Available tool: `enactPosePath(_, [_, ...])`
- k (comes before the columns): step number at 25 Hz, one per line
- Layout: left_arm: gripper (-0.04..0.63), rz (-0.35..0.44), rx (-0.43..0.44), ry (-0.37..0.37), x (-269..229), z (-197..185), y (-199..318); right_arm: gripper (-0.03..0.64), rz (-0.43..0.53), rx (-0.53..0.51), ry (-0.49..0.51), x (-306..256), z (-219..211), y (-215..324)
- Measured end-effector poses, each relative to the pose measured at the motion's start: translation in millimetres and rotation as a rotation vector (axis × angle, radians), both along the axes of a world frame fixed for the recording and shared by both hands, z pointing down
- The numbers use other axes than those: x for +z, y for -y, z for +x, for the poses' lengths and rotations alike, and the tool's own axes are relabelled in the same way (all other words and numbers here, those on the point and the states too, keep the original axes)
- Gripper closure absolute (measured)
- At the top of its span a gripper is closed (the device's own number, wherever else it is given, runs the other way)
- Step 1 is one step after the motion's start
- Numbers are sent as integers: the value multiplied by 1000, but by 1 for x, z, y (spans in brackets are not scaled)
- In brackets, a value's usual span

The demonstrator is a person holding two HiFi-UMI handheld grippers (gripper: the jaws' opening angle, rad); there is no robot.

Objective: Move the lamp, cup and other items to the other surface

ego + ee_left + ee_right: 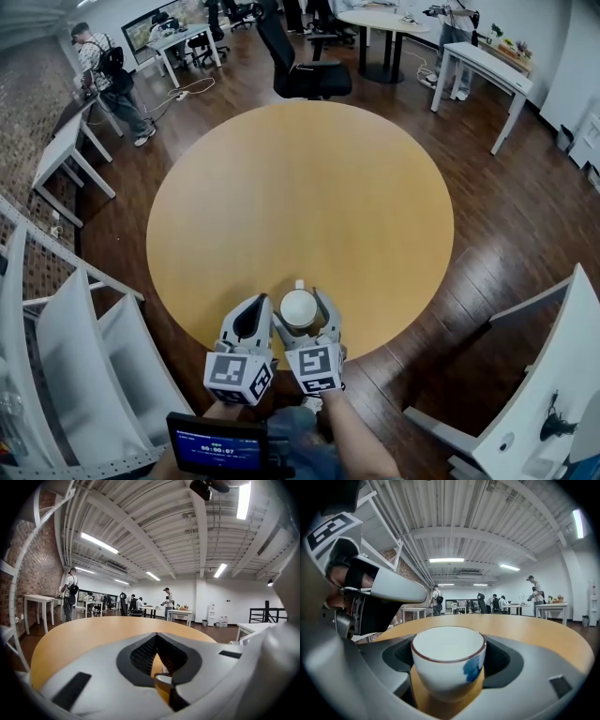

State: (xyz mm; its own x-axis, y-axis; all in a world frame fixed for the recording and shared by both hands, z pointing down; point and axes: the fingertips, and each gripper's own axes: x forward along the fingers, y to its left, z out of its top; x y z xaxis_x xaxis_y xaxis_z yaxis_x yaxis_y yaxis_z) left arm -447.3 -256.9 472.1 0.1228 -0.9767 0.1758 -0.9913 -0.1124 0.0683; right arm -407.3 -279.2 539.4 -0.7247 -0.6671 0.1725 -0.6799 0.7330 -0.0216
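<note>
A white cup [298, 307] with a brown rim and a blue mark stands near the front edge of the round wooden table [300, 187]. My right gripper [302, 302] is shut on it, one pad on each side of the cup [447, 660]. In the right gripper view its jaws [447, 667] reach along both flanks of the cup. Just left of the cup, my left gripper [253, 309] lies over the table edge, shut with nothing in it; the left gripper view shows its tips [157, 637] meeting. No lamp or other item is in view.
White shelf racks [75, 356] stand at the lower left and a white unit [544, 375] at the lower right. A black office chair [305, 66] sits beyond the table. Other tables and people are far back. A small screen [217, 442] hangs below my hands.
</note>
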Motion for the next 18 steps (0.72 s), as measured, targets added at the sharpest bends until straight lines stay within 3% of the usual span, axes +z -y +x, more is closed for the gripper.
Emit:
enactPosePath(2, [591, 1, 1, 2, -1, 1, 0, 190, -7, 10, 18, -4, 1, 2])
enactPosePath(10, [591, 22, 7, 3, -14, 11, -6, 192, 20, 8, 40, -29, 15, -11])
enactPosePath(18, [591, 38, 131, -20, -36, 89, -10, 248, 62, 141, 96, -67, 102, -24])
